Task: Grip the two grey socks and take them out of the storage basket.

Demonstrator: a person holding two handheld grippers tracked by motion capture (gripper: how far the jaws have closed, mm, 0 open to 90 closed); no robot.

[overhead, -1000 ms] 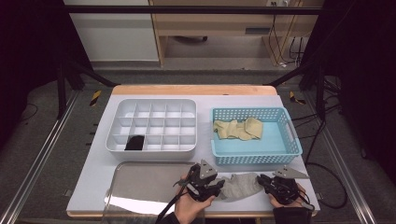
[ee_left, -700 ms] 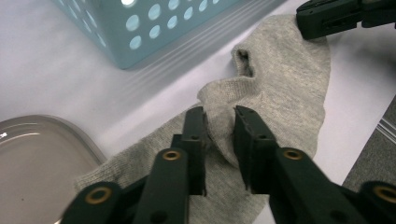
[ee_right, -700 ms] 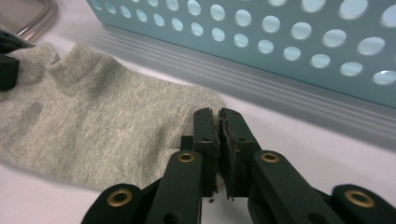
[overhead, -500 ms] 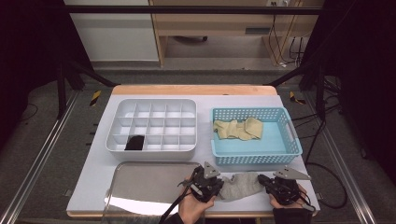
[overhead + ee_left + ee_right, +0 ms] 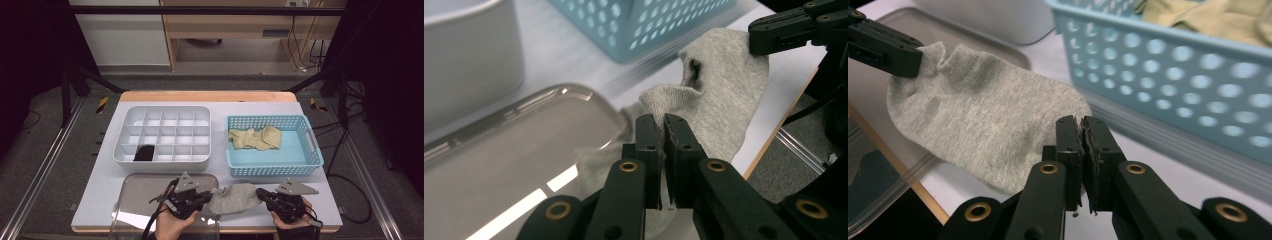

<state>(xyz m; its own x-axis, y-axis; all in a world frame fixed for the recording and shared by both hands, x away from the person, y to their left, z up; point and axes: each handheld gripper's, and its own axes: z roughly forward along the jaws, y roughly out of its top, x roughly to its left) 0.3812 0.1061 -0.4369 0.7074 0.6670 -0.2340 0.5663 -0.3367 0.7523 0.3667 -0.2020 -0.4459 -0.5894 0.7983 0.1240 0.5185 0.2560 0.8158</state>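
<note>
1. The left gripper [image 5: 204, 198] is clamped tight on the cuff edge of the grey sock [image 5: 234, 198]; seen in the left gripper view, the knit is pinched right at the tips of the closed jaws, so the hold looks thin. Its jaws have just been closing, with the cuff between them.
2. From that gripper the sock runs off to the right, slung above the front edge of the counter [image 5: 100, 200], with the metal tray [image 5: 135, 195] just behind and beneath the gripper.
3. The right gripper [image 5: 264, 196] is shut on the toe end; in the right gripper view a small fold of fabric sits between the pressed jaws. These jaws too have just been closing on the cloth.
4. To my eye the step is spreading the sock between the two hands, likely before folding it. Best to draw the hands apart gently and level, only until the slack goes, since both bites are shallow and a tug could slip one free.
5. The white divider box [image 5: 165, 132] and blue basket [image 5: 272, 165] stand beyond the grippers, well clear.
</note>
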